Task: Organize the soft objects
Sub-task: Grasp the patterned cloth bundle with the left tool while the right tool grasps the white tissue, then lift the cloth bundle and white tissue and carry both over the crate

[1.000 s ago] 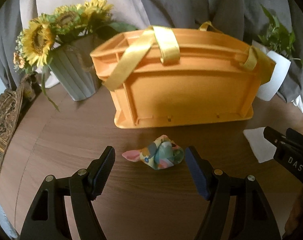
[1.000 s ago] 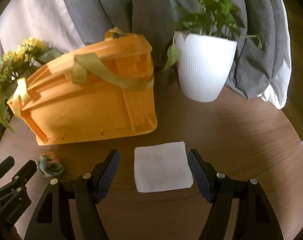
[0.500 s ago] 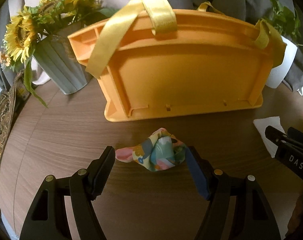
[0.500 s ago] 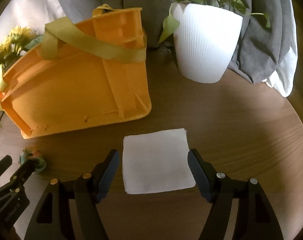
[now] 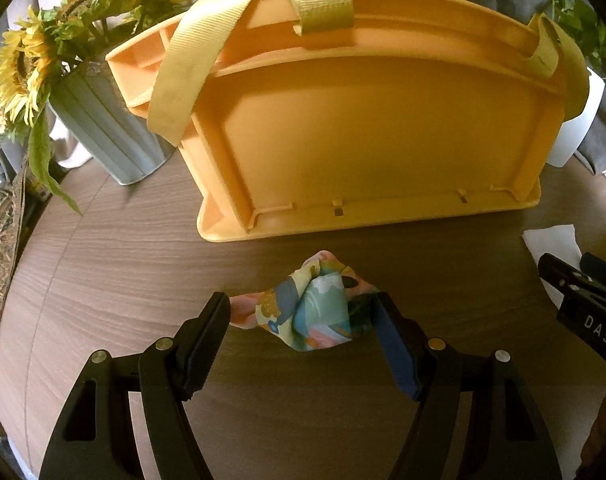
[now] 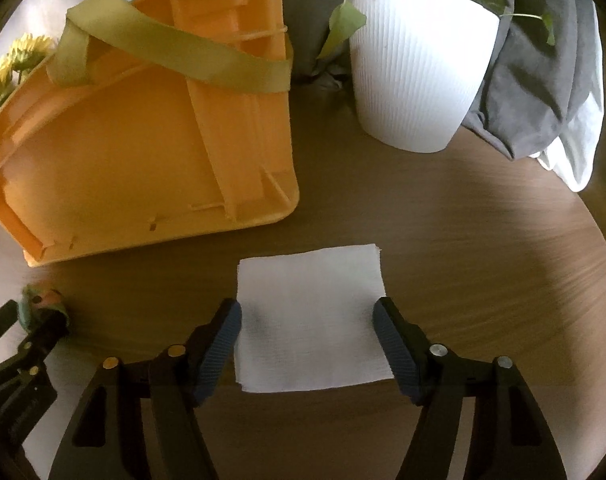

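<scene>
Through the left wrist camera I am seeing my left gripper standing about half open around the crumpled floral cloth, which is lying on the wooden table just in front of the orange basket. The right pad is meeting the cloth's edge; the left pad is standing apart from the bundle, so nothing is clamped. A sunflower vase is sitting to the basket's left.

Through the right wrist camera I am watching my right gripper closing its jaws, with the flat white cloth lying between them on the table. The pads are sitting at its two side edges, not yet squeezing it. A white plant pot is standing beyond, beside the basket.
</scene>
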Demonstrator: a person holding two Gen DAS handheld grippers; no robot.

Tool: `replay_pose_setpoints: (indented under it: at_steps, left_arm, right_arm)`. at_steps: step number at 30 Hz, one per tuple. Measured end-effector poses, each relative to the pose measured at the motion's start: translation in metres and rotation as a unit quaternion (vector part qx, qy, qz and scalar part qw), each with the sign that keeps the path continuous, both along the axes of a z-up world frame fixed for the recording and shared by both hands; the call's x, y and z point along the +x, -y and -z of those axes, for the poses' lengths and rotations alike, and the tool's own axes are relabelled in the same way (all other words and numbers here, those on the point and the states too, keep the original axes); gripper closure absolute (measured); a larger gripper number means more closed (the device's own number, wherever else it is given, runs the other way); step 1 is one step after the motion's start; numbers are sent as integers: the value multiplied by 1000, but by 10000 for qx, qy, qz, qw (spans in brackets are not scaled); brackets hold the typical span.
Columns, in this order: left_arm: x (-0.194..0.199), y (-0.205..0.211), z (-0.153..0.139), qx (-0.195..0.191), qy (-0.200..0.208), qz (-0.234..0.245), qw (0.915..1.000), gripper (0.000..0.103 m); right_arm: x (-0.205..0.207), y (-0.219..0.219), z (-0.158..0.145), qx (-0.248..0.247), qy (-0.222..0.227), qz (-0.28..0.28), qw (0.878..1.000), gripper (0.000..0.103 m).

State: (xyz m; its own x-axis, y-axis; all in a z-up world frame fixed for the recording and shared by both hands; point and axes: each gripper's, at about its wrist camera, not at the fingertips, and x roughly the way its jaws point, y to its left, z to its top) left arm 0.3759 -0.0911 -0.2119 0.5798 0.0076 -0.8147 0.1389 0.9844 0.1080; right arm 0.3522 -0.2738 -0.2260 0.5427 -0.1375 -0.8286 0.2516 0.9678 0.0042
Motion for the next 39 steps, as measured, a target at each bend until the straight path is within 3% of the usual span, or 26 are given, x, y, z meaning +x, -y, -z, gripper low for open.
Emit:
replay_pose_setpoints:
  at_steps: [4, 9, 12, 25, 39]
  left_arm:
    - [0, 0, 2, -100, -65, 38, 9999, 36]
    - [-3, 2, 1, -223, -108, 91, 9997, 53]
    - [-6, 2, -1, -257, -88, 123, 9996, 58]
    - [-21, -5, -28, -513, 221, 141, 9983, 60]
    - [-41, -16, -83, -615, 1053, 211, 9923, 60]
  right_arm:
    - [-1, -2, -1, -25, 22, -43, 10000, 50]
    - [-2, -2, -2, 2, 38, -199, 9998, 78]
    - [-2, -4, -5, 55, 37, -268, 9996, 86]
    - [-23, -30, -34, 154, 333, -558, 9978, 88]
    - [-50, -40, -90, 143, 1042, -731, 9918, 88]
